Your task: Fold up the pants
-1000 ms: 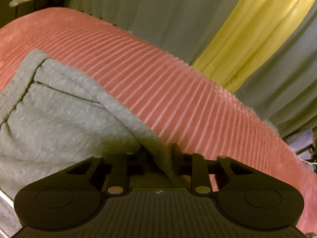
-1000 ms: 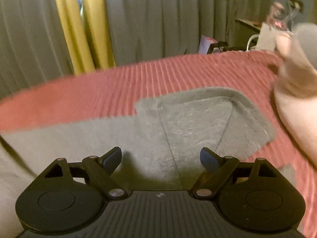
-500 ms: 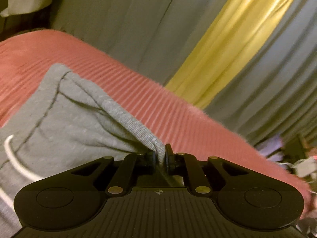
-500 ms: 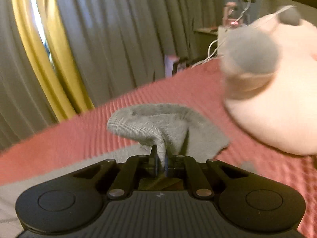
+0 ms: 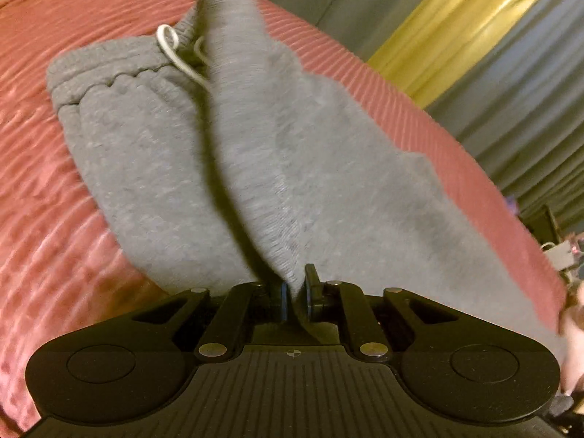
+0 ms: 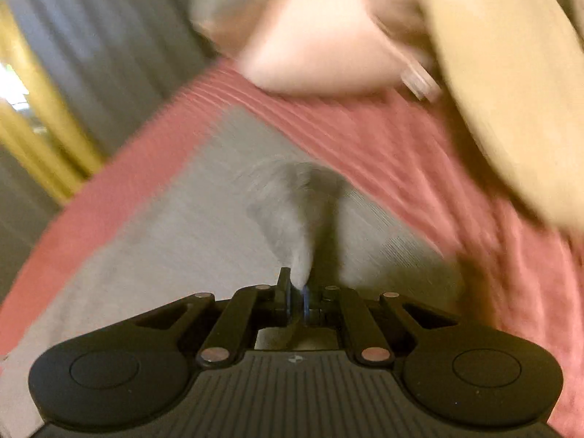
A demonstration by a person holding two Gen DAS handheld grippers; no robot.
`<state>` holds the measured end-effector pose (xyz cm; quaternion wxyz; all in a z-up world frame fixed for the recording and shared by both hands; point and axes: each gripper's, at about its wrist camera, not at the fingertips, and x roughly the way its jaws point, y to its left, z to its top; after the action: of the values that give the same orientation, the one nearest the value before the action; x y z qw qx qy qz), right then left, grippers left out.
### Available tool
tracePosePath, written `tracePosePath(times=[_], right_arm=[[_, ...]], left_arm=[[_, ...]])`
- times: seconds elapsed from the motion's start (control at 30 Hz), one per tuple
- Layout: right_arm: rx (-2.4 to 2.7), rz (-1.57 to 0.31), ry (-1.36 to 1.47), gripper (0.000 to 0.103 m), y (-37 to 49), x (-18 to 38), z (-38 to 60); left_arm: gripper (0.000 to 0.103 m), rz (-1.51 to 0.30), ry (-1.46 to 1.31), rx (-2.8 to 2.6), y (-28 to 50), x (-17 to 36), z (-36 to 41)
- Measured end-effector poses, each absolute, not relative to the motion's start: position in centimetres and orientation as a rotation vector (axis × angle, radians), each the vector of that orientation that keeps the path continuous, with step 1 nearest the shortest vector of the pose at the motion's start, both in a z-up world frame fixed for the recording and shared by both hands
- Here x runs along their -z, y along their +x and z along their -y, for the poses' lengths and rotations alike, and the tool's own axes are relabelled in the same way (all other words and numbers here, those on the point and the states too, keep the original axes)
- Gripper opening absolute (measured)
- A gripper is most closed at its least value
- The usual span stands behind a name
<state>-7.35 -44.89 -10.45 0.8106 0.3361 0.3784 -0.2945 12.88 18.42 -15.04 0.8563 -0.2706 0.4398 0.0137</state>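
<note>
Grey fleece sweatpants (image 5: 153, 153) lie across a ribbed, salmon-pink bedspread (image 5: 33, 168), filling the middle of the left wrist view, with the elastic waistband and its white drawstring (image 5: 171, 51) at the upper left of the frame. One layer of the fabric is lifted into a blurred ridge that runs from the top centre down to the bottom centre, where the left gripper (image 5: 295, 294) is nearly closed, pinching a ribbed edge of the cloth between its pads. In the right wrist view the pants (image 6: 175, 241) spread over the lower left and centre, and the right gripper (image 6: 297, 295) is clamped tight on a bunched tuft of the same grey fabric at centre bottom. A blurred hand (image 6: 321, 36) and a tan sleeve (image 6: 511, 91) cross the upper right of that frame. Grey and yellow curtains (image 5: 474, 29) hang behind the bed.

The pants look soft, thick and limp: they will drape and sag from any held point rather than keep a shape, and the fleece should grip well against the pads, so slipping seems unlikely. Weight is light, yet a free leg will trail and drag on the ribbed bedspread. Best holds are the firmer edges, the cuff rib, the waistband or a seam, taken through both layers so the fold carries over evenly
</note>
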Motion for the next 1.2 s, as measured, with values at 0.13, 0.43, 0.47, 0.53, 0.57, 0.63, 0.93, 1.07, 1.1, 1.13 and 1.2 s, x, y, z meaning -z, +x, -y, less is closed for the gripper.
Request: tracePosePath(times=[0.13, 0.43, 0.47, 0.53, 0.57, 0.63, 0.93, 1.07, 1.1, 1.13, 1.2], right_arm=[[0.598, -0.762, 0.732, 0.015, -8.2, 10.8, 44.2], [0.528, -0.697, 0.847, 0.011, -6.5, 11.6, 44.9], [0.527, -0.683, 0.861, 0.005, -6.7, 11.5, 45.0], [0.525, -0.670, 0.863, 0.005, -7.0, 11.0, 45.1], [0.532, -0.669, 0.853, 0.005, -6.7, 11.1, 45.2], [0.543, -0.667, 0.831, 0.005, -6.2, 10.8, 45.3], [0.582, -0.602, 0.757, 0.005, -9.3, 9.0, 44.2], [0.648, -0.718, 0.736, 0.005, -8.8, 12.4, 44.8], [0.647, -0.715, 0.719, 0.005, -8.7, 12.5, 44.6], [0.646, -0.713, 0.701, 0.005, -8.6, 12.3, 44.5], [0.644, -0.702, 0.685, 0.006, -8.3, 11.7, 44.5]], left_arm=[[0.045, -0.820, -0.529, -0.089, 13.1, 13.2, -18.8], [0.025, -0.784, -0.808, -0.209, 15.2, 14.2, -23.5], [0.019, -0.789, -0.800, -0.216, 15.2, 14.2, -23.6], [0.013, -0.799, -0.735, -0.203, 15.1, 13.9, -23.3], [0.012, -0.791, -0.710, -0.196, 14.9, 13.4, -22.9], [0.011, -0.764, -0.686, -0.181, 13.7, 12.3, -22.4], [0.011, -0.721, -0.619, -0.140, 10.3, 10.5, -22.4], [0.017, -0.812, -0.677, -0.213, 11.1, 13.8, -23.1], [0.018, -0.797, -0.693, -0.216, 11.0, 13.4, -23.1], [0.029, -0.793, -0.688, -0.216, 10.8, 13.0, -23.1], [0.035, -0.763, -0.629, -0.205, 10.5, 11.9, -22.7]])
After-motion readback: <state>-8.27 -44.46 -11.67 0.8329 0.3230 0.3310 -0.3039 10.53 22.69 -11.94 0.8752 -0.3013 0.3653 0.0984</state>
